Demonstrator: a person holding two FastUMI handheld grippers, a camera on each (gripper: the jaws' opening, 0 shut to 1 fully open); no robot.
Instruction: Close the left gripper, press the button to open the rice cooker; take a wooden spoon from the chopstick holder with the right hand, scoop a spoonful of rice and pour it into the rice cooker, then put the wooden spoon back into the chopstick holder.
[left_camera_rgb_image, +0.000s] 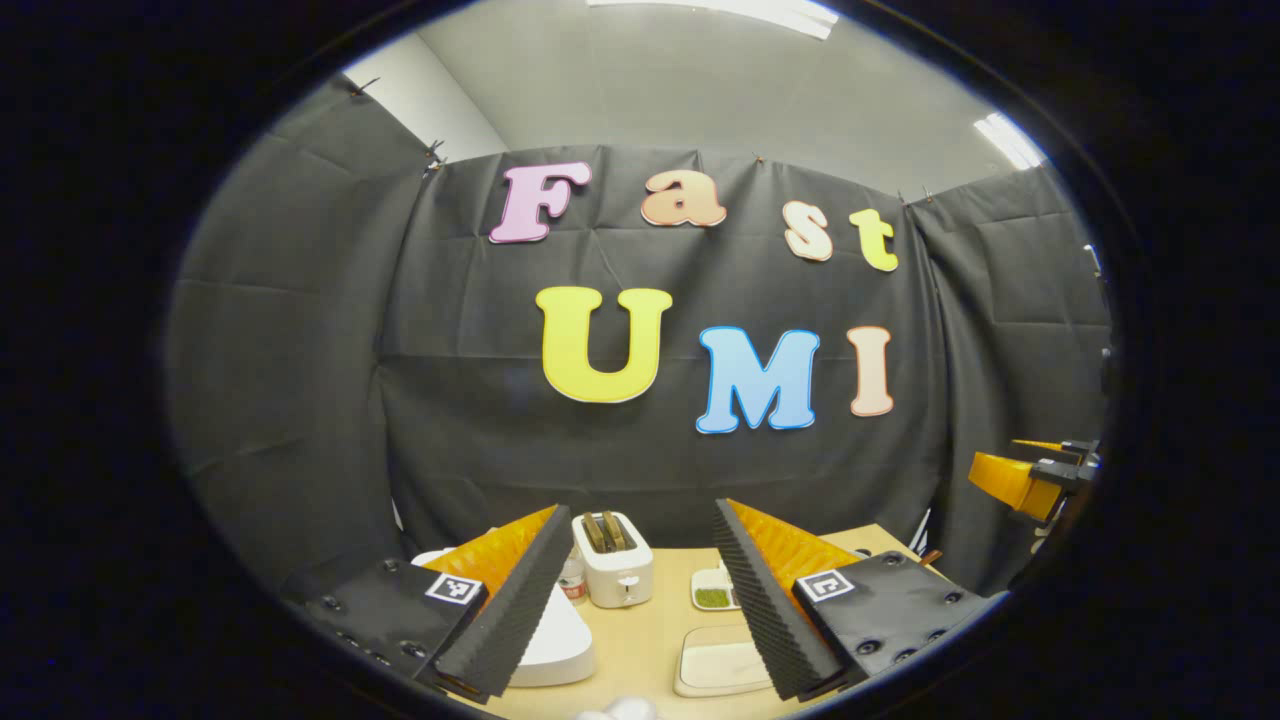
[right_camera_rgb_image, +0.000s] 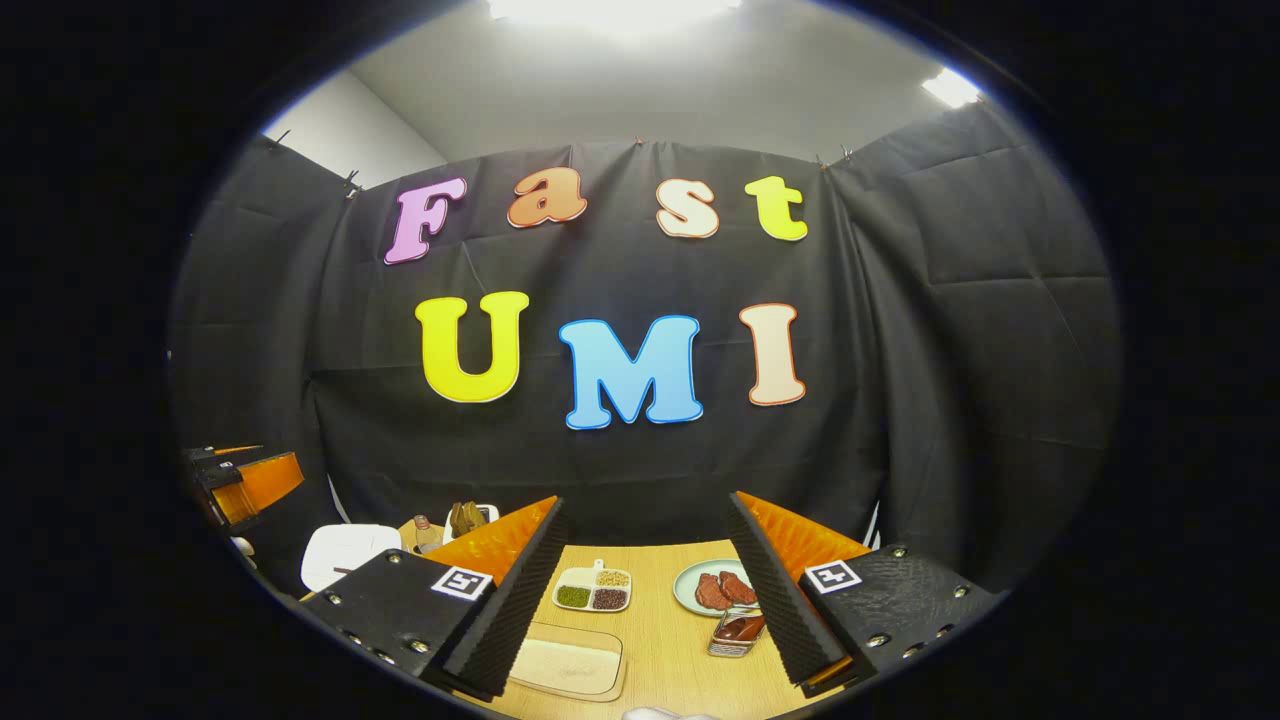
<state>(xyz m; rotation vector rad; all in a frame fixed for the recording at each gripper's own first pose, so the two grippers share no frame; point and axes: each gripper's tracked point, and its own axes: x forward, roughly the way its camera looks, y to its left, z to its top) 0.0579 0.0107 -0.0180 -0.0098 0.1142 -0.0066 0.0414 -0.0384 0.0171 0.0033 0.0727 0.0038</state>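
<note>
Rice cooker (left_camera_rgb_image: 555, 630) sits white and lid-down just behind our left gripper's (left_camera_rgb_image: 640, 590) left finger, partly hidden by it. We hold the left gripper wide open over the wooden table (left_camera_rgb_image: 650, 640), nothing between its 2 fingers. Straight ahead of it stands a white toaster (left_camera_rgb_image: 613, 572) with a small jar (left_camera_rgb_image: 572, 580) beside it, and nearer us lies a pale tray (left_camera_rgb_image: 722, 665). Our right gripper (right_camera_rgb_image: 645, 590) also gapes wide and empty. Ahead between its fingers we see a 3-part dish of grains (right_camera_rgb_image: 593, 590), and a plate of meat (right_camera_rgb_image: 718, 588) touches its right finger's edge. We cannot make out the chopstick holder.
</note>
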